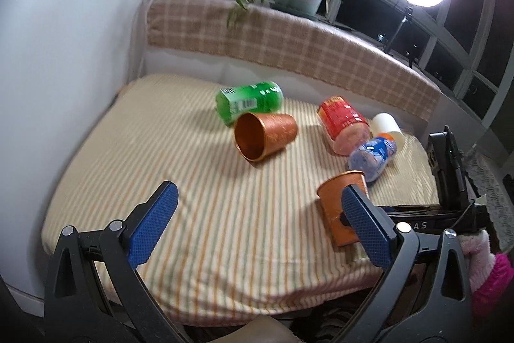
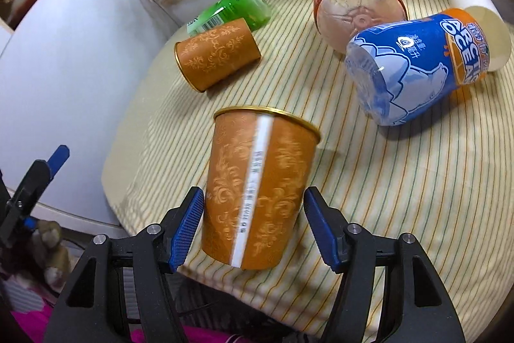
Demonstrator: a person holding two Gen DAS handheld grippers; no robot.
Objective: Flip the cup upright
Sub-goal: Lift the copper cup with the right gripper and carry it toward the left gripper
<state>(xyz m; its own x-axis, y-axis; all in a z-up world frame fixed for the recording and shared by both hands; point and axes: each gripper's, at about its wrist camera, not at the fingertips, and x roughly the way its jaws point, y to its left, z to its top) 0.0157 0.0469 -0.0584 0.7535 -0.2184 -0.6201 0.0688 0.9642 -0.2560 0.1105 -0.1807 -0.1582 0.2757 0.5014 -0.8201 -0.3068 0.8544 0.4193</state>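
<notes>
While the left gripper [image 1: 257, 221] hangs spread wide with nothing between its pads, the right gripper [image 2: 252, 227] brackets the near orange cup [image 2: 257, 188] at the striped cloth's [image 2: 401, 182] front edge, its 2 pads apart from the walls, not pinching. That cup stands mouth up, long axis nearly vertical, leaning slightly. A second orange cup [image 1: 265, 135] lies on its side farther back, mouth toward the wall, touching the green bottle [image 1: 249, 102].
</notes>
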